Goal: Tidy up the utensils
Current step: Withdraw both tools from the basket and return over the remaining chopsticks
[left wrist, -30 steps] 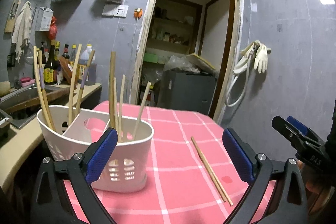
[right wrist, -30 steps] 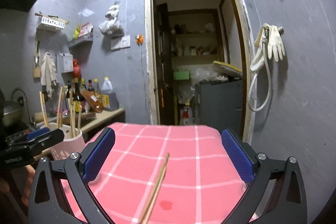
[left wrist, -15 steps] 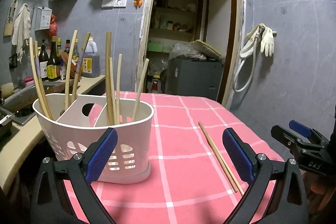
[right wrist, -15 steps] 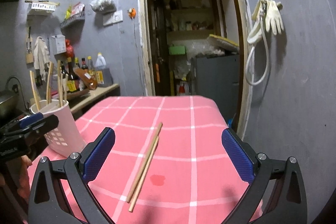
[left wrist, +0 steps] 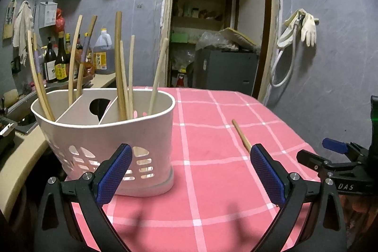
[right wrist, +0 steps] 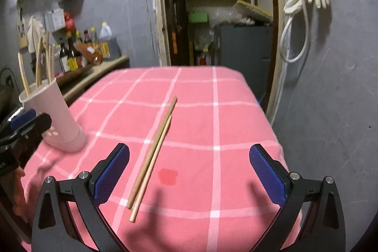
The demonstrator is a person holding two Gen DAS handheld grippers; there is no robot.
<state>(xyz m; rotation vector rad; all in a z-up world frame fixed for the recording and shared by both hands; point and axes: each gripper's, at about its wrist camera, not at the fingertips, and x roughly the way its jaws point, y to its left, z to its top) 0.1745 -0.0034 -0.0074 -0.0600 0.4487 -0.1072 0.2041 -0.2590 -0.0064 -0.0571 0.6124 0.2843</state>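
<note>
On the pink-checked counter a white divided holder already carries most of the chopsticks, upright in its compartments; two loose chopsticks lie side by side, well apart from the holder, so the job looks mostly done with this pair left; the right gripper hangs above them, fingers spread wide and empty; the left gripper, equally wide and empty, sits just beside the holder.
</note>
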